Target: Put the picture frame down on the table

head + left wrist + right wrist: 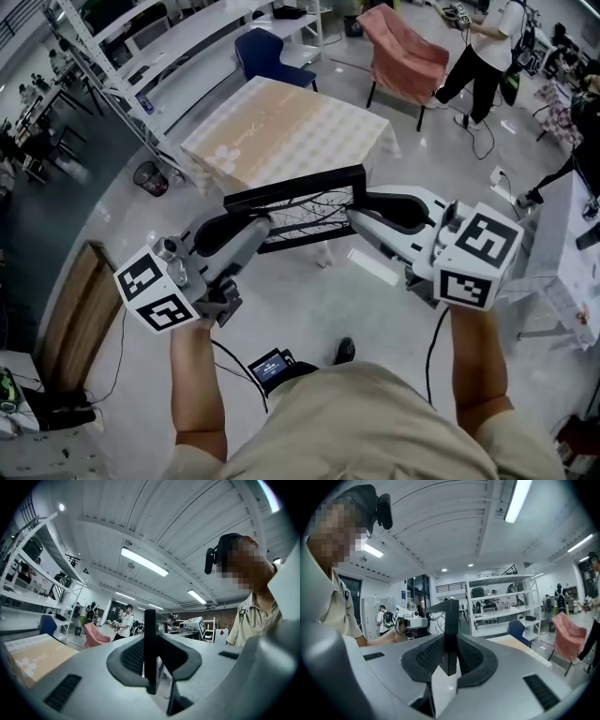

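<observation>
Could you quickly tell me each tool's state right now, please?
Left tool: closed on the picture frame.
Right tool: closed on the picture frame.

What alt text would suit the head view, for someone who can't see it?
Seen from above, a person holds a black picture frame gripped at each end by the left gripper and right gripper, above the floor, short of a cloth-covered table.
</observation>
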{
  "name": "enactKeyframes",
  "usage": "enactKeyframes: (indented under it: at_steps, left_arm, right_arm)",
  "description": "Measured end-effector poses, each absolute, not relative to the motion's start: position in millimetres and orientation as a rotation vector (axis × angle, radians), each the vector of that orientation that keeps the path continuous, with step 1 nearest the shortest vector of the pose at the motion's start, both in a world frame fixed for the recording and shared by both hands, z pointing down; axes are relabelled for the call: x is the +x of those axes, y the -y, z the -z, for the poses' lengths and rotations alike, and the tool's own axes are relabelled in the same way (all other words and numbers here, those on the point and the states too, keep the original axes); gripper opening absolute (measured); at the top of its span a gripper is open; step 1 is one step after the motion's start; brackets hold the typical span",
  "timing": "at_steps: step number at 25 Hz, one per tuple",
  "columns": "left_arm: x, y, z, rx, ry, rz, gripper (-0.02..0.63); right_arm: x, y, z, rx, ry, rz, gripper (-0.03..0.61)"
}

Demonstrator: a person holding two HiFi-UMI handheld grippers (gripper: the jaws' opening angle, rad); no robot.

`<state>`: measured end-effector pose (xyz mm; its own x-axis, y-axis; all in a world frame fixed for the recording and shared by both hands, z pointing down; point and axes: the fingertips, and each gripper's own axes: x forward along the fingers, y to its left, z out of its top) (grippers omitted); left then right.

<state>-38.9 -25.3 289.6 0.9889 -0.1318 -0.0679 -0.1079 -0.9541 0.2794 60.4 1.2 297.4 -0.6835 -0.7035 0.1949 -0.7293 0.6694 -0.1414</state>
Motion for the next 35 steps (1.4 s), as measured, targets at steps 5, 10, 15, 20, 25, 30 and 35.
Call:
enactKeyframes:
  at_steps: [5,10,15,20,25,30,35]
  left_arm:
    - [-37.4,26.0,-289.6,2.845,0.17,0.1,0.075]
    - [-4.9,86.3,-299.4,2.823,0.174,0.08,0.075]
    - [12.2,127.3,-302.9,2.811,0.144,0.085,0.075]
    - [-34.4,47.6,-293.0,2.825,0.153,0.1,0.075]
    - [-70.3,-52.1,-278.6,2.861,0.077,0.106,0.075]
    - [-84.3,-78.9,-274.0,2.857,0.037,0.107,0.075]
    - [-82.3,-62.4,-279.7,2.838,0.033,0.108,0.075]
  right_arm:
    - [61.5,-1.0,-298.1,1.196,2.761,-0.338,0.072]
    - [93.6,58.1,-308.2,1.189,2.762,-0.375,0.072]
    - [110.4,97.7,-310.5,1.215,2.737,-0.391,0.072]
    - [64.0,20.2,-301.0,1.214,2.737,-0.369,0.072]
    - [26.9,-84.1,-287.5,1.288,2.715,-0.327,0.072]
    - [11.5,-114.1,-282.3,1.332,2.692,-0.331,0.072]
    - [14.0,-97.5,-285.9,1.322,2.683,-0.341,0.072]
